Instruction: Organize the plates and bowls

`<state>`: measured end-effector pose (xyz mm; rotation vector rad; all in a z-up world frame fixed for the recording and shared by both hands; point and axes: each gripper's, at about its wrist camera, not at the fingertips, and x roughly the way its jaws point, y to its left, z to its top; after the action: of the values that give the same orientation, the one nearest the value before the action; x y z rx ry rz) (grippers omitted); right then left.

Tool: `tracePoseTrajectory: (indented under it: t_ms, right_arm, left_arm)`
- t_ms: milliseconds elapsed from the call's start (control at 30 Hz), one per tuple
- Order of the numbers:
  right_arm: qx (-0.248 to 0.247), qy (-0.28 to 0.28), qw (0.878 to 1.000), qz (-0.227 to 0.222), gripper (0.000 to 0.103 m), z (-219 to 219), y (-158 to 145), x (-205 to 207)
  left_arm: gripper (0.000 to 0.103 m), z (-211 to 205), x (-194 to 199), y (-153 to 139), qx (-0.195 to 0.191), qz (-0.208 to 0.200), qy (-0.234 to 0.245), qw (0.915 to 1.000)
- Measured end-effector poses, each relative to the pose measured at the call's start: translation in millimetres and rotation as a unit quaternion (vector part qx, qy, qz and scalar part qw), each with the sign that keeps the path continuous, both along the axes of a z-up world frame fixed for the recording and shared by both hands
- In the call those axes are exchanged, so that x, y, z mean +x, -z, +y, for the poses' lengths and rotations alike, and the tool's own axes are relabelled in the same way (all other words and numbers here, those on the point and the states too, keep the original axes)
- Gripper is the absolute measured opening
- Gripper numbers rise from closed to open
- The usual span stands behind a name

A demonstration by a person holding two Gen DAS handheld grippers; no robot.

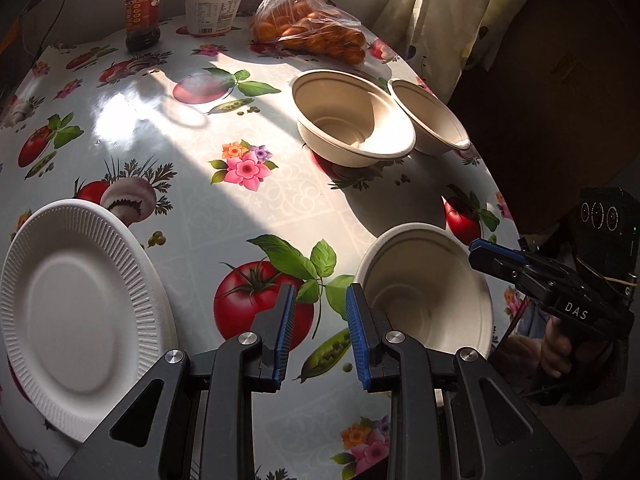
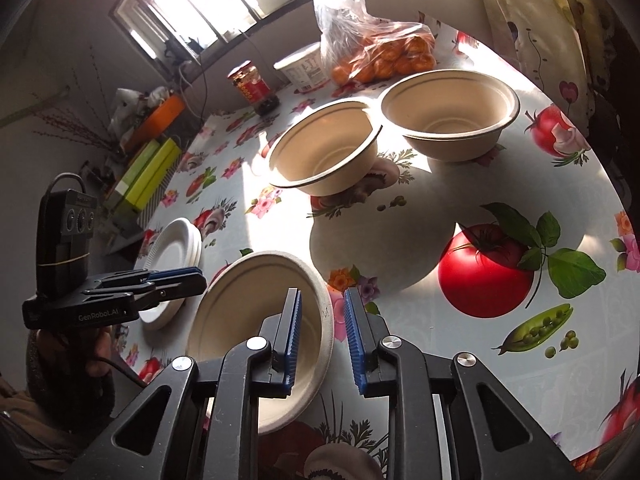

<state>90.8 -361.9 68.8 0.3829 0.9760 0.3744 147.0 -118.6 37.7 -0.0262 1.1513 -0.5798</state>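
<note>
My right gripper [image 2: 322, 294] is shut on the rim of a beige paper bowl [image 2: 256, 320], one finger inside the wall and one outside. The bowl [image 1: 428, 296] hangs tilted above the tablecloth, near the table's right edge. Two more beige bowls [image 1: 352, 120] [image 1: 430, 116] stand side by side farther back. A small stack of white ribbed foam plates [image 1: 76, 312] lies at the near left. Between the plates and the held bowl, my left gripper [image 1: 321, 292] hovers over a printed tomato, narrowly open with nothing between its fingers.
At the back of the round table [image 1: 168, 128] stand a dark sauce jar [image 1: 143, 12], a white tub [image 1: 214, 8] and a plastic bag of oranges [image 1: 312, 28]. A curtain [image 1: 452, 20] hangs past the right edge. Yellow-green boxes [image 2: 148, 172] sit beyond the left edge.
</note>
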Motion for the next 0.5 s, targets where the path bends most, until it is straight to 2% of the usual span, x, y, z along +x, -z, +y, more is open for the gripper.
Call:
tracePoseTrajectory:
  t_ms: [200, 333, 500]
  right_arm:
    - [0.006, -0.004, 1.000, 0.006, 0.022, 2.2, 3.0, -6.6]
    - [0.005, -0.004, 1.000, 0.005, 0.021, 2.2, 3.4, -7.6]
    - [0.007, -0.004, 1.000, 0.006, 0.016, 1.6, 3.9, -7.4]
  left_arm:
    - [0.027, 0.5, -8.5, 2.1, -0.022, 0.018, 0.008, 0.9996]
    - [0.027, -10.6, -14.3, 7.2, -0.011, 0.026, 0.025, 0.9993]
    - [0.027, -19.8, -17.6, 10.4, 0.000, 0.028, 0.031, 0.9991]
